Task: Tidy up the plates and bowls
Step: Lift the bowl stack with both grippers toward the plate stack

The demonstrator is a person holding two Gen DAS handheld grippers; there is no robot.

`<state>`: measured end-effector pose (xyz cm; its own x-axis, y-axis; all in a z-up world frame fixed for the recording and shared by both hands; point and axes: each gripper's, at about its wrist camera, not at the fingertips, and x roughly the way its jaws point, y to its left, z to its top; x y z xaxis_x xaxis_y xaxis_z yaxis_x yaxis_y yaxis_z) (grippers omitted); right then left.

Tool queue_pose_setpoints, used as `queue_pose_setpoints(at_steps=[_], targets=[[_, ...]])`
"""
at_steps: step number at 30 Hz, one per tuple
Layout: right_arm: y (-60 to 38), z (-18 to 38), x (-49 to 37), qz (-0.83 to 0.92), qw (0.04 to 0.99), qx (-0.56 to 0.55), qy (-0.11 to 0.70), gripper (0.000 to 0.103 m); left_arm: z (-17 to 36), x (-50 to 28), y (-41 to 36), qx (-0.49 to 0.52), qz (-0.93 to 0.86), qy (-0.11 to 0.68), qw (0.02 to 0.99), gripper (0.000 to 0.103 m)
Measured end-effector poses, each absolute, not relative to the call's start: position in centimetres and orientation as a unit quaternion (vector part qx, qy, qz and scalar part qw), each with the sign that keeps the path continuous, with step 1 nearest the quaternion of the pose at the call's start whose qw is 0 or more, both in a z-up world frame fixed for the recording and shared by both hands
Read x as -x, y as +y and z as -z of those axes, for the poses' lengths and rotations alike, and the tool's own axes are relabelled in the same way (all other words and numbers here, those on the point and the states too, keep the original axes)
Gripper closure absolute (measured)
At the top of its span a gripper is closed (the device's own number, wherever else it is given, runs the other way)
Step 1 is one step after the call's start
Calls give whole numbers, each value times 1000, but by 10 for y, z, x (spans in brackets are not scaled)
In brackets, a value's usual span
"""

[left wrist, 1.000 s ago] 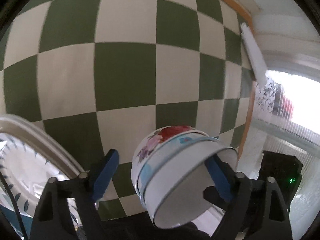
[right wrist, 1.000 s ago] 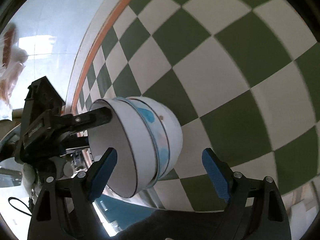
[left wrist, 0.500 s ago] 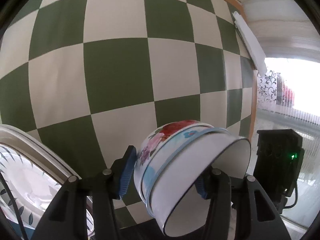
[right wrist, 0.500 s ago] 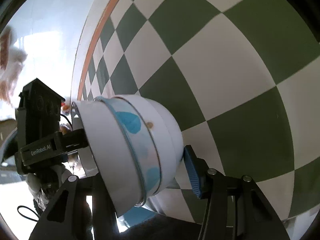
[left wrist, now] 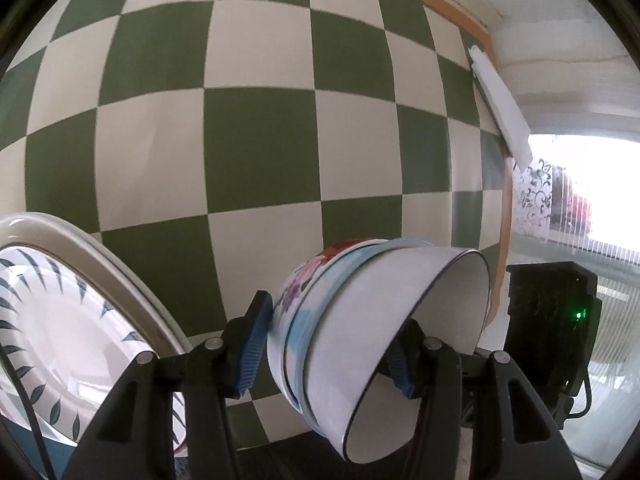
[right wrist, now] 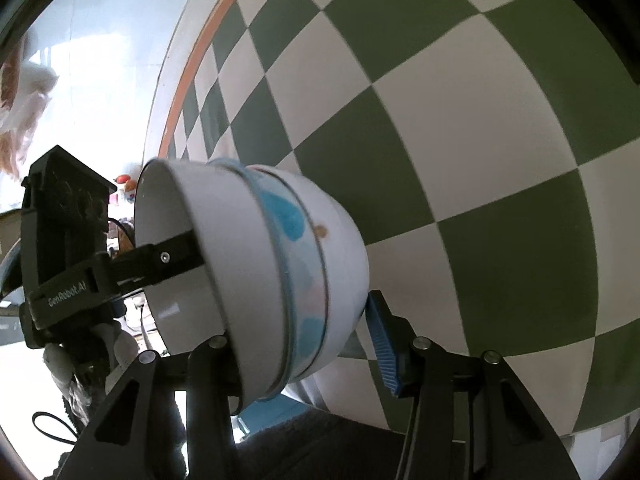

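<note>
Three nested bowls [left wrist: 360, 320], the innermost plain white, then one with blue marks and an outer one with flowers, lie tipped on their side above the checkered cloth. My left gripper [left wrist: 326, 356] is shut on the stack. Its left pad [left wrist: 252, 344] presses the flowered bowl's base, and its other finger [right wrist: 168, 256] reaches into the open mouth. In the right wrist view the same bowls [right wrist: 248, 264] sit in my right gripper [right wrist: 300, 344], also shut on the stack. Its right pad [right wrist: 380, 340] is against the base and its left finger is hidden behind the bowls.
Stacked plates [left wrist: 132, 292], the top one with a dark leaf pattern, lie at the lower left. The green and white checkered tablecloth [left wrist: 256, 140] covers the table to its orange edge [left wrist: 476, 28]. The right gripper's black body [left wrist: 548, 320] is close by on the right.
Both grippers' jaws have drawn in from wide apart until their pads press on the bowl stack. The stack now fills more of both views.
</note>
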<state>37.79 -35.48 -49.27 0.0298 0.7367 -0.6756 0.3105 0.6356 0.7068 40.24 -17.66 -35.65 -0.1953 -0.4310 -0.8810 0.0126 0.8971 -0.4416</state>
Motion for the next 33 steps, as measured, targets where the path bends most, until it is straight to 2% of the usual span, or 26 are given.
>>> queue_pose_setpoints(at_steps=[14,24,33], targets=[[-321,454,-405,-192,642,-312,674,54,327,-402,-150,172,180,731,635,54],[-268,415,-405,-211,661,-296,656,55,288,-398,-88,164,186,709,660,54],[-193,414,-408,-231,662,-282,655,56,290,-385,-22,172,159,709,665,54]])
